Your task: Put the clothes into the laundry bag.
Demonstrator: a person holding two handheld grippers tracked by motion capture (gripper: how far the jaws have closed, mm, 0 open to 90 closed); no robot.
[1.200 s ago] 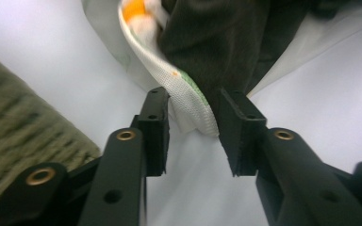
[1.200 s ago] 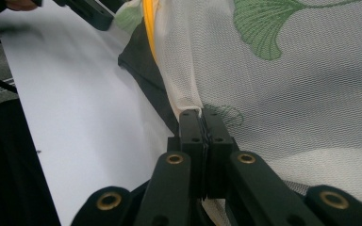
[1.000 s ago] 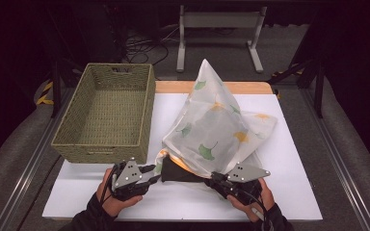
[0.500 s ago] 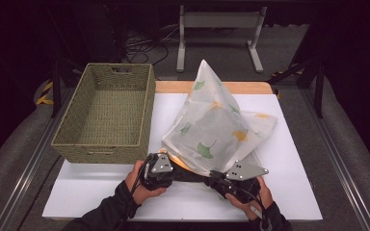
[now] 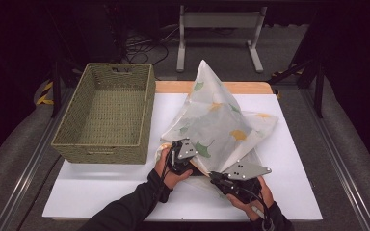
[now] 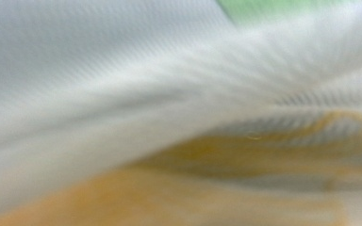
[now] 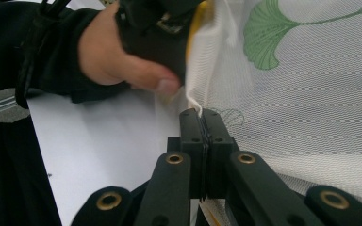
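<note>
High view: left hand-held gripper [image 5: 189, 155] now at mesh bag [image 5: 221, 120]

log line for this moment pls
right tool: shut on mesh cloth | left tool: closing at cloth edge | basket: beside

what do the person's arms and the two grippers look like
Both grippers are black. The right gripper has flat jaws on linkage arms with brass-coloured pivot rings; grey three-cornered plates top it and the left gripper. A black cable trails over the right hand. Both sleeves are black.
</note>
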